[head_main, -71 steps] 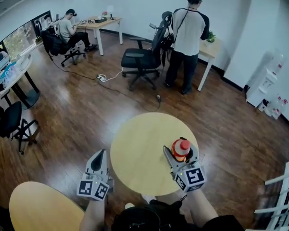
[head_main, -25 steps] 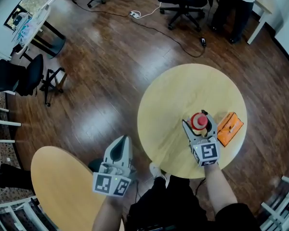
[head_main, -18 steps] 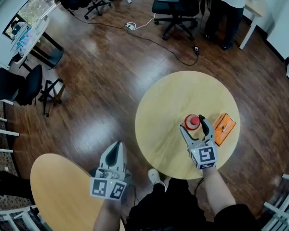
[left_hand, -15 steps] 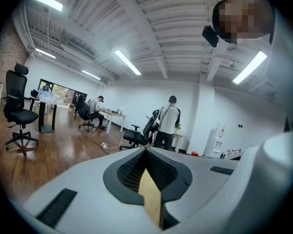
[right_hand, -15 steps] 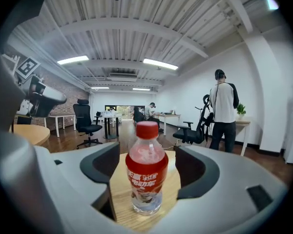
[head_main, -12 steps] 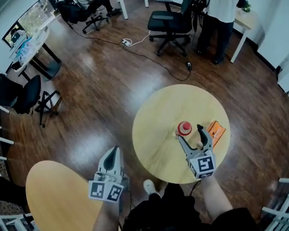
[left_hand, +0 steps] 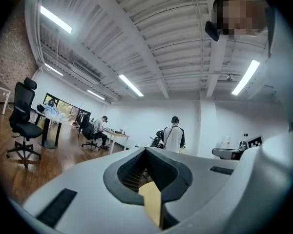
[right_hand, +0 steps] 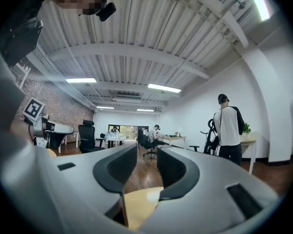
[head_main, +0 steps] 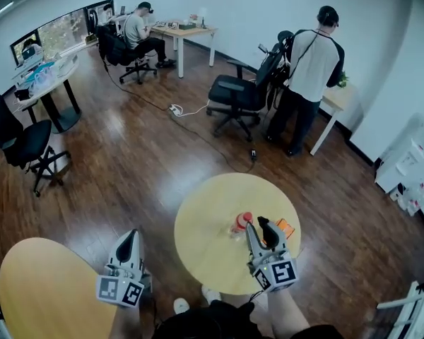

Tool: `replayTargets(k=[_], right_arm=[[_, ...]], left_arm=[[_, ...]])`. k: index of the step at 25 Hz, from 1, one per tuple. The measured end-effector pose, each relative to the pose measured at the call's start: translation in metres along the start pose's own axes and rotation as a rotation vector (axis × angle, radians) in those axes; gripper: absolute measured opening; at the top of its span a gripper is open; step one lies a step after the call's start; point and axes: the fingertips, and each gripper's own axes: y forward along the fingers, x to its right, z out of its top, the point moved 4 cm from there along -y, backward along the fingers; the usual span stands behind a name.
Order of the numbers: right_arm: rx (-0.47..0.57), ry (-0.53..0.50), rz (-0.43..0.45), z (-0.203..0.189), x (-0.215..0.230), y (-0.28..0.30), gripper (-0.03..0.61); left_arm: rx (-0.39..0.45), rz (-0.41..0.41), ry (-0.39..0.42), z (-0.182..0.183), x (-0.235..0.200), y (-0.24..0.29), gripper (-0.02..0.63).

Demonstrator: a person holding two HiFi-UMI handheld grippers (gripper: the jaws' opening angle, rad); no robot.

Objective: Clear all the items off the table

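Red-capped bottle (head_main: pixel 242 222) stands just left of the right gripper (head_main: pixel 258 225). Its jaws have just been closing, now narrowly apart and empty. The left gripper (head_main: pixel 128 239) is closed.

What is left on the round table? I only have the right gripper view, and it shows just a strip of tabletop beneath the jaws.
Observer: In the head view a red-capped bottle stands on the table.
Operator: Anything else?
Observer: A flat orange item lies to its right, partly behind the right gripper, whose jaws have just been closing with nothing between them.
Operator: And my other hand?
Observer: The left gripper is shut, over the floor left of the table.
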Motion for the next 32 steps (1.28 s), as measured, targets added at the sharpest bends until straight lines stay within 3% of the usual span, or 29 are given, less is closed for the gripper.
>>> replayTargets(k=[4,6,9,17,32], right_arm=[[0.063,-0.068,0.066,0.022,-0.016,0.01,0.005],[0.088,-0.113,0.121,0.03,-0.032,0.013,0.005],[0.119,-0.104,0.169,0.038,-0.052,0.021,0.003],[0.122,-0.051,0.206,0.042,-0.067,0.031,0.003],[0.082,-0.038,0.174,0.032,-0.054,0.027,0.002]], left_arm=[[0.014,0.043,0.006,0.003,-0.012,-0.023,0.0],[0.012,0.077,0.013,0.004,-0.018,-0.036,0.0],[0.028,0.097,0.004,0.008,-0.025,-0.05,0.0],[0.03,0.125,0.033,0.012,-0.026,-0.068,0.0],[0.023,0.094,-0.032,-0.001,-0.022,-0.056,0.0]])
